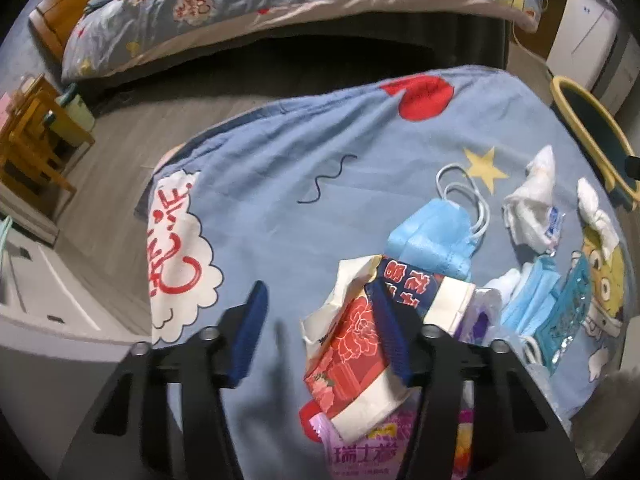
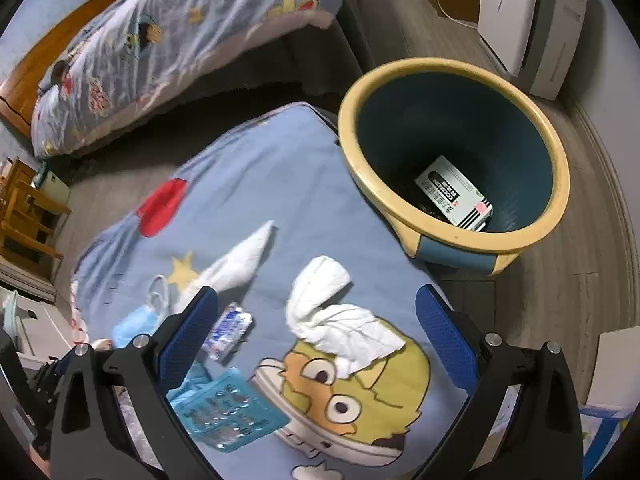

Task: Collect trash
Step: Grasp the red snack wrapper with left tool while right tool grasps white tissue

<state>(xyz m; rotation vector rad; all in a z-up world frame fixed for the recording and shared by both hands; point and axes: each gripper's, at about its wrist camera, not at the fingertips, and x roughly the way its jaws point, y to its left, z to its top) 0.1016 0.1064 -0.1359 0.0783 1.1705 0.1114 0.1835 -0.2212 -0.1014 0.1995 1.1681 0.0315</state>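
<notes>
Trash lies on a blue cartoon bedsheet [image 1: 280,168]. My left gripper [image 1: 320,332] is open; a red and white paper bag [image 1: 352,344] lies partly between its jaws against the right finger [image 1: 390,340]. Past the bag lie a blue face mask [image 1: 432,240] and crumpled white tissues [image 1: 532,200]. My right gripper [image 2: 320,332] is open and empty above a white tissue [image 2: 340,316]. A small plastic wrapper [image 2: 228,330], a teal blister pack [image 2: 228,412] and another tissue [image 2: 240,260] lie to its left. The yellow-rimmed blue bin [image 2: 452,80] stands to the right with a box [image 2: 456,194] inside.
A second bed [image 1: 280,0] lies across a strip of grey wood floor [image 1: 112,152]. Wooden furniture [image 1: 32,136] stands on the left. A white appliance [image 2: 532,20] stands behind the bin. A pink printed package [image 1: 368,452] lies under the left gripper.
</notes>
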